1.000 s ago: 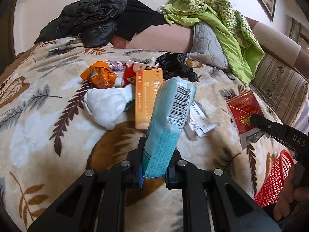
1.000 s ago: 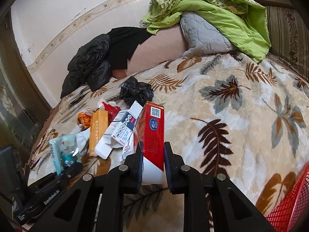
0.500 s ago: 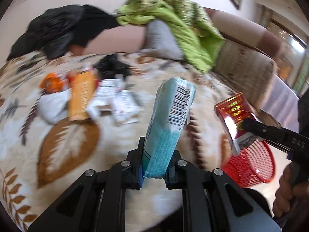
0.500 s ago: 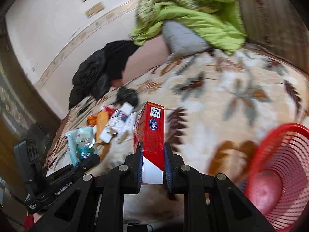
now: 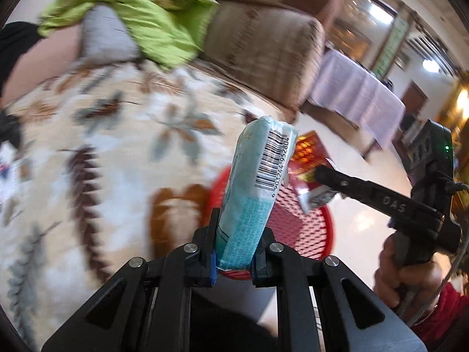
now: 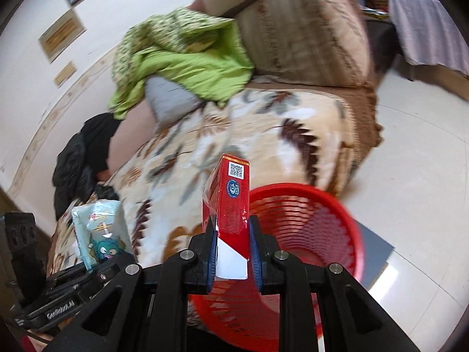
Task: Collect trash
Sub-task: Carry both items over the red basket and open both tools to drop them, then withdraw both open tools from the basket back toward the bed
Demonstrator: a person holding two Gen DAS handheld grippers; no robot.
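My left gripper (image 5: 234, 252) is shut on a light blue packet (image 5: 255, 187) with a barcode, held upright in front of the red mesh basket (image 5: 296, 226). My right gripper (image 6: 233, 252) is shut on a red and white box (image 6: 233, 193), just above the near rim of the red basket (image 6: 307, 234), which stands on the floor beside the bed. In the left wrist view the red box (image 5: 310, 161) hangs over the basket in the right gripper (image 5: 322, 176). The blue packet (image 6: 99, 231) shows at the lower left of the right wrist view.
A leaf-patterned blanket (image 5: 102, 146) covers the bed, with a green quilt (image 5: 140, 23) and a beige cushion (image 5: 263, 44) behind. A black jacket (image 6: 79, 158) lies at the far end. A table with a lilac cloth (image 5: 351, 94) stands beyond. A hand (image 5: 404, 275) holds the right gripper's handle.
Both grippers have swung right, away from the trash pile on the bed, to the red basket by the bed's edge. Each still holds its item.
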